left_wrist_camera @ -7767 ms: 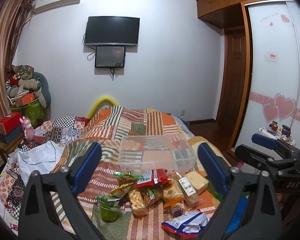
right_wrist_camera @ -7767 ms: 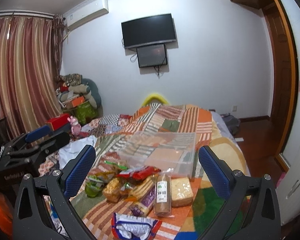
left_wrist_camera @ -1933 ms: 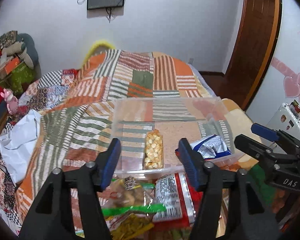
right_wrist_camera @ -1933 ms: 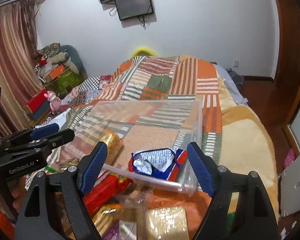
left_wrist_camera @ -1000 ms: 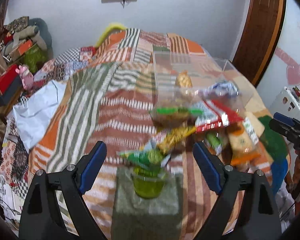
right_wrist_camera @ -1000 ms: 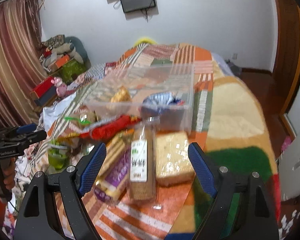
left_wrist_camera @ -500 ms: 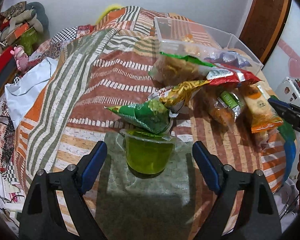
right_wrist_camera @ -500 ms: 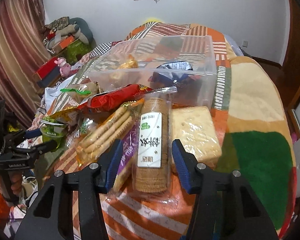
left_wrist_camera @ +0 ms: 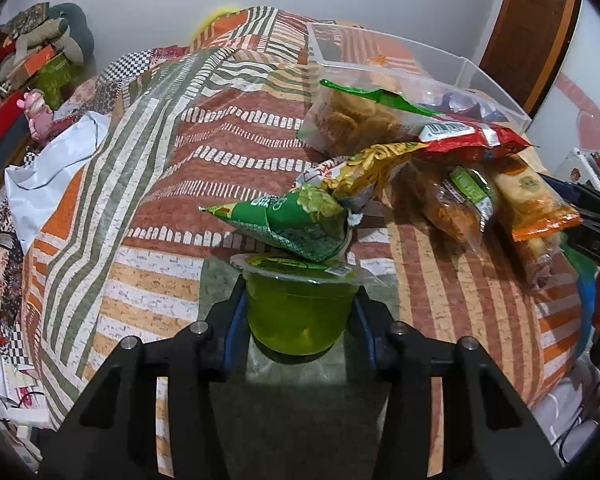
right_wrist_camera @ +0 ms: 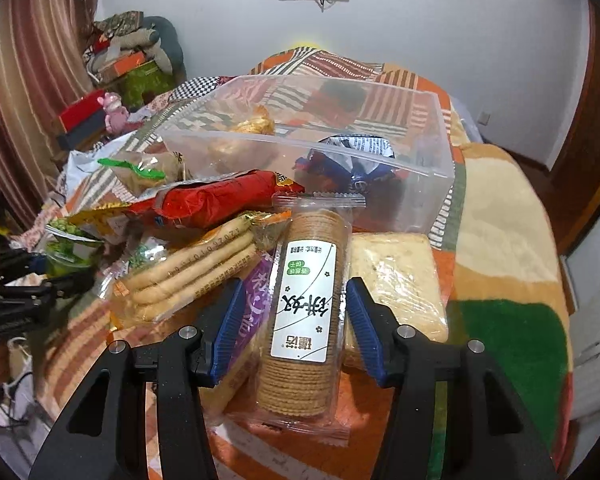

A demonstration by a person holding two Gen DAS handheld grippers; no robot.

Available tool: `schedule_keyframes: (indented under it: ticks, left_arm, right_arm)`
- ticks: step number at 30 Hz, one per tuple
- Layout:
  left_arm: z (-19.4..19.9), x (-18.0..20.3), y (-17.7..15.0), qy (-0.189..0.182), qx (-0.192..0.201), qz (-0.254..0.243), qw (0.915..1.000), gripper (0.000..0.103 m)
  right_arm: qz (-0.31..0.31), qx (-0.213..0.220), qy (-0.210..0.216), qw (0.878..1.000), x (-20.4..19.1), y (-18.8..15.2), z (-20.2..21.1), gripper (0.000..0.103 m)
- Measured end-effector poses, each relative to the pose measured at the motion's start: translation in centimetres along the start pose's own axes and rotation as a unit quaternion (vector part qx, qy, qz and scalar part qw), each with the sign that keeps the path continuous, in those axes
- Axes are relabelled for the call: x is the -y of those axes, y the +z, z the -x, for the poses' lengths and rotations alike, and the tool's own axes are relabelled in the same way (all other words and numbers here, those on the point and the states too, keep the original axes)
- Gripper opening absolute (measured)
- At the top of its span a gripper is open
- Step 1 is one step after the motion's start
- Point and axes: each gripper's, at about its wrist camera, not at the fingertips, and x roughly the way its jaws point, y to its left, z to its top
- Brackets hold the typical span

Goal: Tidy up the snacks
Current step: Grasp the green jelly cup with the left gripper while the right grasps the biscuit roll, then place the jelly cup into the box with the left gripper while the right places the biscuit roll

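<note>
Snacks in crinkly wrappers lie heaped on your striped quilt (left_wrist_camera: 172, 184), near the clear plastic bin (right_wrist_camera: 420, 168). Your left gripper (left_wrist_camera: 298, 316) pinches a translucent green jelly cup (left_wrist_camera: 298, 308); your right gripper (right_wrist_camera: 296, 312) clasps a cylindrical cracker sleeve (right_wrist_camera: 304, 312), cellophane-wrapped, white-labelled.

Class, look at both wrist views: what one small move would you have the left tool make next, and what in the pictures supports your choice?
Probably lift the jelly cup straight up a little. The left tool has a pad at each side of the cup, apparently closed on it, while the green packet rests on its lid. A slow lift should let that packet slide off before the cup goes toward the clear box.
</note>
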Motion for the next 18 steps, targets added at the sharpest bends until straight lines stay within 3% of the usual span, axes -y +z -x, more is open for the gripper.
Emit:
schedule_keyframes:
  ticks: [2, 8, 18]
  left_arm:
    - [0.4, 0.1, -0.2, -0.003, 0.000, -0.001, 1.0000, 0.046]
    - [1.9, 1.1, -0.7, -0.023, 0.002, -0.013, 0.9997, 0.046]
    - [4.0, 3.7, -0.7, -0.039, 0.018, -0.036, 0.9984, 0.046]
  right_arm:
    - [0.004, 0.000, -0.013, 1.000, 0.1, 0.0, 0.1, 0.036]
    - [-0.032, -0.004, 0.019, 0.999, 1.9, -0.4, 1.0, 0.026]
    - [-0.069, -0.031, 0.057, 0.996, 4.0, -3.0, 3.3, 0.028]
